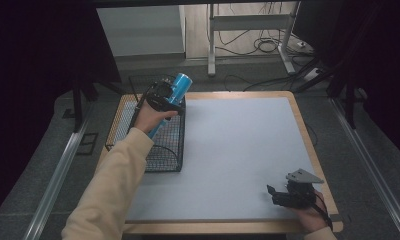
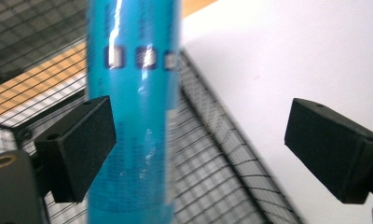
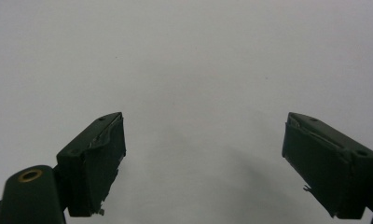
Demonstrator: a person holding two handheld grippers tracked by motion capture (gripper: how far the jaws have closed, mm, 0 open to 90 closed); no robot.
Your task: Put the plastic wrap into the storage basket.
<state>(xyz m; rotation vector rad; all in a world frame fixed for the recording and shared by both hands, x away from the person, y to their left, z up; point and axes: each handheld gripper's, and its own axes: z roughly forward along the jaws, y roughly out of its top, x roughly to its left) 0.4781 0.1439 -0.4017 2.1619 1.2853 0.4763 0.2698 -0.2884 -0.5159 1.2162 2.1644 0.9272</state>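
From above, the left claw (image 1: 164, 97) hangs spread over the wire basket (image 1: 164, 162), the blue tube (image 1: 171, 100) leaning upright in the basket's far corner: delivered, by the look of it, with only withdrawal left. The right claw (image 1: 278, 194), spread and empty, rests on the counter (image 1: 238, 150) well away from the basket; cables trail across the floor (image 1: 248, 75) beyond.

Along the left claw (image 2: 198, 149), the tube (image 2: 133, 116) stands against one jaw, clear of the other, the basket (image 2: 212, 186) mesh below.

Along the right claw (image 3: 203, 163), bare grey mat (image 3: 184, 56) lies ahead.

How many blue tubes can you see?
1: a shiny blue plastic tube leans in the black wire mesh basket at the table's left, between the left gripper's open jaws. None seem hidden.
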